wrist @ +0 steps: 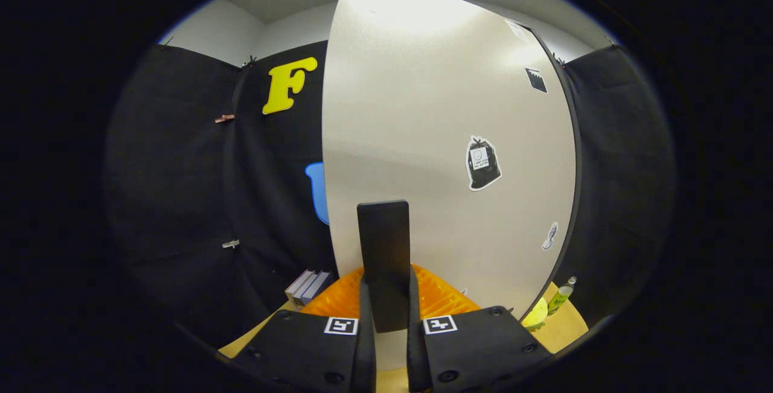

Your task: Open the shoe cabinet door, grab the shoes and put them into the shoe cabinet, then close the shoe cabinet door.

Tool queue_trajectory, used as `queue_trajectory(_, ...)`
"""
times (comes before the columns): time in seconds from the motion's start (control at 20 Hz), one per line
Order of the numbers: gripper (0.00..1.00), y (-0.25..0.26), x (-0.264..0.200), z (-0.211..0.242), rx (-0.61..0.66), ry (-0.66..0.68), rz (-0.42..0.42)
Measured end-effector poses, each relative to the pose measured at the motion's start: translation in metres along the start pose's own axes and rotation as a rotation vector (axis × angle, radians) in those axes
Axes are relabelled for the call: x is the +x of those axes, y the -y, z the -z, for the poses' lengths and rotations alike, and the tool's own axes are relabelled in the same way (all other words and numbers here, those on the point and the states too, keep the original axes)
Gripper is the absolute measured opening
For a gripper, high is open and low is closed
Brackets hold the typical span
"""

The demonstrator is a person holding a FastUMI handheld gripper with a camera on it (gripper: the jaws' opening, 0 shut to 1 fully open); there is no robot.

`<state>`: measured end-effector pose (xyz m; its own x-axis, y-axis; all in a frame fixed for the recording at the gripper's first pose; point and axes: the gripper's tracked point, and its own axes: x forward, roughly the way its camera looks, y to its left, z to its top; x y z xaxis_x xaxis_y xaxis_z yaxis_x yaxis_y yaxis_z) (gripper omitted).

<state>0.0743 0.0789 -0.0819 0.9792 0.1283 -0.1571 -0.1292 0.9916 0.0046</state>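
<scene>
Gripper (386,314) closed from both sides on one dark flat handle (383,260) standing upright between its fingers, against one pale shoe cabinet door (435,127) just beyond. Orange ribbed thing (435,296) near the door's foot, mostly hidden, hard to identify. Far left, a few books (308,286); right, one bottle (561,296), partly cut off.

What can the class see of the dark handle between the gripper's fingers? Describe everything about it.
The dark flat rectangular handle stands upright on the pale, matte cabinet door, which carries a few stickers. It looks smooth and rigid, with rounded top corners; its material cannot be told. Its lower part sits between the two fingers of the gripper, which close in on both its sides and appear to press it. Behind its base lies something orange and ribbed.
</scene>
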Motion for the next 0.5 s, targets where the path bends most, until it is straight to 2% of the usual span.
queue_trajectory(0.5,0.24,0.009,-0.029,-0.003,0.003,-0.010,-0.090)
